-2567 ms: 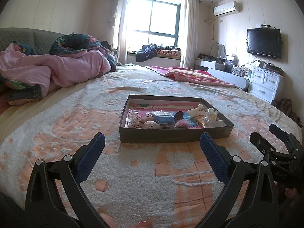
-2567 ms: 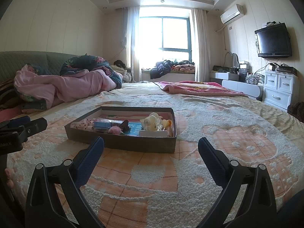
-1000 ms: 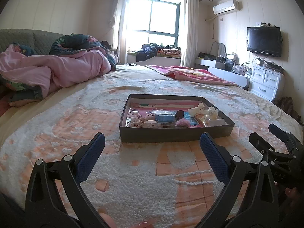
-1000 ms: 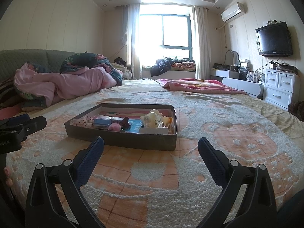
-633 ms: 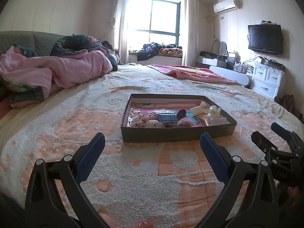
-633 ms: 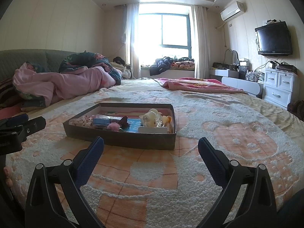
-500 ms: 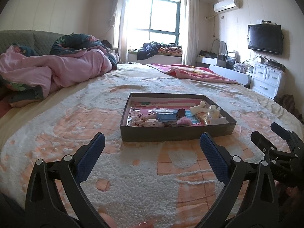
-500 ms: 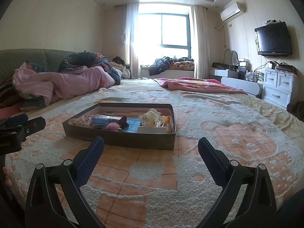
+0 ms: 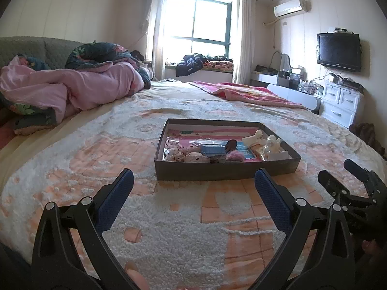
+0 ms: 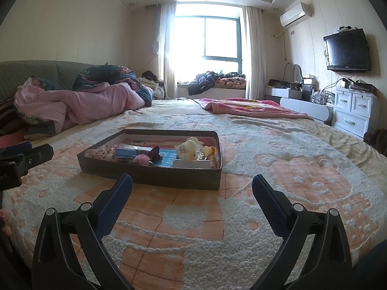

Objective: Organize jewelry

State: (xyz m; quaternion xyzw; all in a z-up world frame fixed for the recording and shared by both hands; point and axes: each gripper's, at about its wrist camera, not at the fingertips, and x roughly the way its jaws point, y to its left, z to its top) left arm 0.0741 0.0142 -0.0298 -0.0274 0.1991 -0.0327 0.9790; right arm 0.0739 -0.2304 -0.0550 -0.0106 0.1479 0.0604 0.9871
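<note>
Landmark: shallow grey box (image 9: 227,172) on the bedspread (image 9: 169,229), holding all the jewelry bits. Left of box, far back: pink duvet (image 9: 72,89) heaped against the headboard. Left gripper (image 9: 193,188) hovers over the bedspread just short of the box's near wall, jaws spread wide, blue pads (image 9: 116,200) bare, nothing held. Inside the box, left end: floral scrunchies (image 9: 186,154). Middle: blue card (image 9: 212,149), dark clip (image 9: 231,145), pink fluffy piece (image 9: 234,155). Right end: cream hair claws (image 9: 268,142) and a small white box (image 9: 278,155), all touching or overlapping; exact pieces too small to tell. Right of box in the left wrist view: right gripper (image 9: 343,176), low over the bedspread. In the right wrist view the right gripper (image 10: 192,187) sits short of the box's (image 10: 154,178) near right corner, jaws wide apart, empty. Far right of box: white drawers (image 10: 355,113) and wall TV (image 10: 347,50). Behind box: pink blanket (image 10: 254,108), window (image 10: 208,38).
</note>
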